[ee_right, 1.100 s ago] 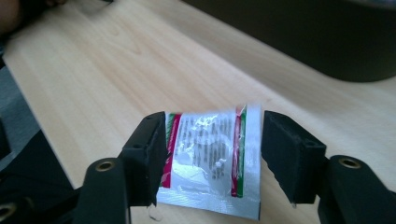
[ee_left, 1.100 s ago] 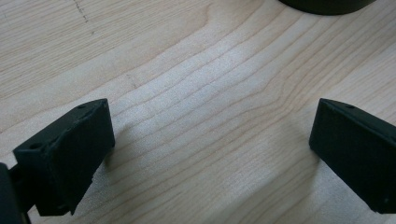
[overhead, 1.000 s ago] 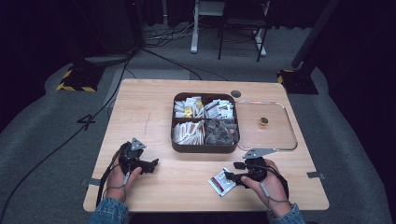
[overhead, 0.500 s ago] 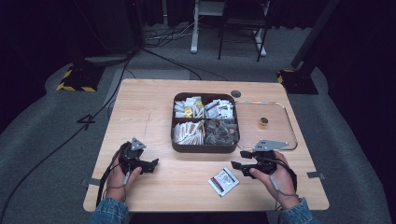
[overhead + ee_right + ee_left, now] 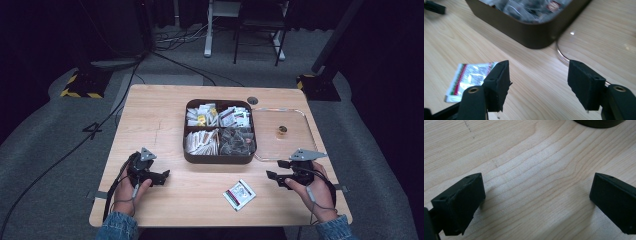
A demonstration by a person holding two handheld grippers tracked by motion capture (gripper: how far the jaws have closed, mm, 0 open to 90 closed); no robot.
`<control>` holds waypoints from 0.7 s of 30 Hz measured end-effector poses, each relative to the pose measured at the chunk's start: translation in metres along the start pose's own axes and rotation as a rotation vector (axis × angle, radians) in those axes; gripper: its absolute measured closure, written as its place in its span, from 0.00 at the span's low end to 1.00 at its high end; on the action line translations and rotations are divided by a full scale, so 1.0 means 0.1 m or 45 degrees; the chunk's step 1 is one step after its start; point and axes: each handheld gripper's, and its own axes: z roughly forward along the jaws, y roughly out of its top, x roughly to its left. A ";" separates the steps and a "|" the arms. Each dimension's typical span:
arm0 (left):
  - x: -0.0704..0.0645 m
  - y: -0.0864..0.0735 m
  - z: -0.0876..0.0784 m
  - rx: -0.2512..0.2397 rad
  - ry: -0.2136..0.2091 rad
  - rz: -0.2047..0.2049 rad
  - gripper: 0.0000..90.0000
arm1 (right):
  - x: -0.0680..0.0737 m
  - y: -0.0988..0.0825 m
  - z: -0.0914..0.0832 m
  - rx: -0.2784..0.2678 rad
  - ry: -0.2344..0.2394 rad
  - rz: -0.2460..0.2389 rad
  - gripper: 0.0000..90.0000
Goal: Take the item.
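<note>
While held low over the table (image 5: 160, 112): both grippers, one in each hand, near the front edge.
Landmark: dark box (image 5: 220, 158) with four compartments, standing at the middle of the table, full of small packets.
Left gripper (image 5: 161, 176): in front of the box and to its left, well apart from it; pointing to the right.
Left gripper, state (image 5: 536, 200): jaws spread wide, nothing between them, bare wood below; close over the table, touching or not cannot be told.
Box in the left gripper view (image 5: 599, 123): just a dark curved edge at the top.
Left hand (image 5: 127, 192): closed around the handle, cable hanging from it, blue denim sleeve at the bottom.
Right gripper (image 5: 272, 176): in front of the box and to its right, pointing left.
Right gripper, state (image 5: 537, 82): jaws spread wide apart, holding nothing.
Right hand (image 5: 312, 192): around the handle, grey three-cornered plate on top of the tool.
Sachet (image 5: 239, 194): white with red and green print, flat on the wood in front of the box, between the two grippers, nearer to the right one; not touched.
Sachet in the right gripper view (image 5: 467, 80): partly hidden behind one jaw.
Clear tray (image 5: 307, 120): touching the right side of the box or just beside it; cannot tell which.
Small round thing (image 5: 282, 131): brown and gold, inside the clear tray, right of the box.
Round hole (image 5: 252, 100): in the wood behind the box.
</note>
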 end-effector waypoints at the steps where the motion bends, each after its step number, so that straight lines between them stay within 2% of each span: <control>1: 0.00 0.00 0.00 0.000 0.000 0.000 0.00 | -0.03 -0.03 -0.01 0.008 -0.019 -0.008 0.38; 3: 0.00 0.00 0.00 0.000 0.000 0.000 0.00 | -0.11 -0.10 -0.02 0.025 -0.053 -0.002 0.38; 10: 0.00 0.00 0.00 0.000 0.000 0.000 0.00 | -0.23 -0.26 0.02 0.053 -0.078 0.060 0.35; 14: 0.00 0.00 0.00 0.000 0.000 0.001 0.00 | -0.32 -0.40 0.12 0.135 -0.099 0.063 0.32; 16: 0.00 0.00 0.00 0.000 0.001 0.002 0.00 | -0.34 -0.45 0.15 0.149 -0.106 0.060 0.32; 18: 0.00 0.00 0.00 0.000 0.000 0.000 0.00 | -0.35 -0.47 0.17 0.154 -0.113 0.066 0.31; 21: 0.00 0.00 0.00 0.000 0.000 0.000 0.00 | -0.35 -0.53 0.24 0.116 -0.179 0.034 0.21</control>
